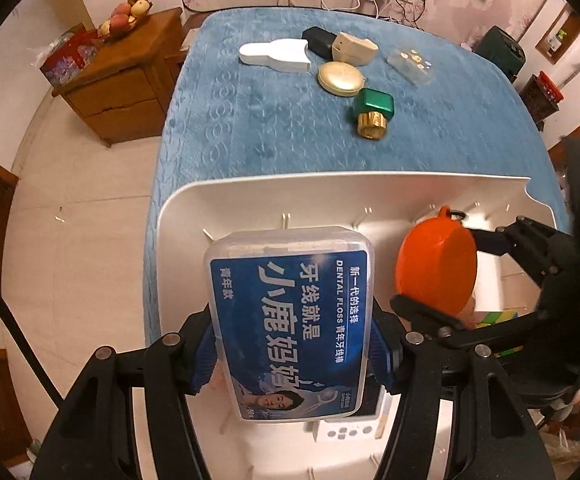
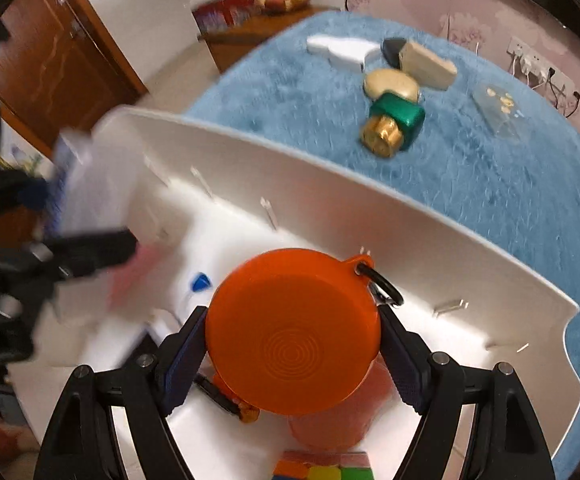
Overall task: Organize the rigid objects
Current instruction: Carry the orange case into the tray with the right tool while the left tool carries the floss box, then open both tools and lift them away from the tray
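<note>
While both loads hang over the white plastic organizer tray (image 1: 249, 196), the slick clear dental floss box (image 1: 290, 320), pinched across its sides by the left hand-held gripper (image 1: 296, 354), could slide free or land askew on the thin divider pegs; the smooth round orange case (image 2: 292, 336), clamped edgewise in the right hand-held gripper (image 2: 290, 364), might roll onto the cube (image 2: 322, 470) below, on the plush blue surface (image 1: 269, 128)

Between the left tongs' (image 1: 294, 356) jaws we read "DENTAL FLOSS", with Chinese characters beside it, on the floss box's (image 1: 290, 320) blue label.
</note>
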`<state>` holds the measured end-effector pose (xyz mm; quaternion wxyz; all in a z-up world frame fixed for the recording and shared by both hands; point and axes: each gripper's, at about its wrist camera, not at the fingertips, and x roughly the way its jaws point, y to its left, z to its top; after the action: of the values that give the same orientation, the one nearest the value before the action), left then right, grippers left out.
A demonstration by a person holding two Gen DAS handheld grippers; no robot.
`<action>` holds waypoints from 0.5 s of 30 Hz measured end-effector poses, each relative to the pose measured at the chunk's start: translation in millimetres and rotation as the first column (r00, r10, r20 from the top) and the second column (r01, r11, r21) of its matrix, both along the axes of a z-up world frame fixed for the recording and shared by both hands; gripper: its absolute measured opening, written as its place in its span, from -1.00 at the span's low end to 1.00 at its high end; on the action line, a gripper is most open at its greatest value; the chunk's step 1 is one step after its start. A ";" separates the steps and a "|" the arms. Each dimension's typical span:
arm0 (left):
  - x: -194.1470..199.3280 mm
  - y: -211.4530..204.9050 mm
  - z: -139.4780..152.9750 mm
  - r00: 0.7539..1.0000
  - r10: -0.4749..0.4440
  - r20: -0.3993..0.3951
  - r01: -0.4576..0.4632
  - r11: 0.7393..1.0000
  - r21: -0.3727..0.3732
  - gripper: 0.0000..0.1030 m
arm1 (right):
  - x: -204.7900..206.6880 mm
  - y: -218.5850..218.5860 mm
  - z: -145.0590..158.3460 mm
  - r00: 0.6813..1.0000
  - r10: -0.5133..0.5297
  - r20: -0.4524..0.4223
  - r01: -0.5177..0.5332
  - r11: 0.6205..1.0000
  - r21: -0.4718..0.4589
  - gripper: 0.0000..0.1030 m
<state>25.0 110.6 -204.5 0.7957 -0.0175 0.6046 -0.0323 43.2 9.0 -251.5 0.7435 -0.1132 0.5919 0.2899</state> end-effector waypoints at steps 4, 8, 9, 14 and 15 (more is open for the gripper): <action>5.3 -1.9 -5.1 1.000 -0.012 -0.003 0.012 1.000 0.002 0.26 | -5.7 -4.3 -7.6 0.998 0.002 -0.063 -0.006 0.998 -0.064 0.58; 8.1 -8.7 -13.9 0.999 -0.041 -0.037 0.039 0.999 -0.031 0.27 | -12.3 -16.2 -9.2 0.995 -0.021 -0.094 0.011 0.994 -0.109 0.59; 8.4 -10.8 -16.0 0.998 -0.047 -0.044 0.046 0.998 -0.033 0.28 | -14.9 -18.5 -9.4 0.996 -0.021 -0.085 0.011 0.992 -0.127 0.59; 7.9 -24.0 -17.6 0.996 -0.080 -0.045 0.079 0.997 -0.022 0.80 | -21.6 -29.9 2.5 0.996 -0.034 -0.079 0.025 0.994 -0.109 0.59; 7.8 -26.0 -15.4 0.995 -0.088 -0.040 0.087 0.996 -0.021 0.81 | -21.4 -32.1 5.9 0.996 -0.040 -0.079 0.032 0.994 -0.101 0.59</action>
<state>32.9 84.7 -219.9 0.7806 0.0007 0.6208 -0.0727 21.8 -23.1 -245.6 0.7176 -0.1277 0.6371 0.2507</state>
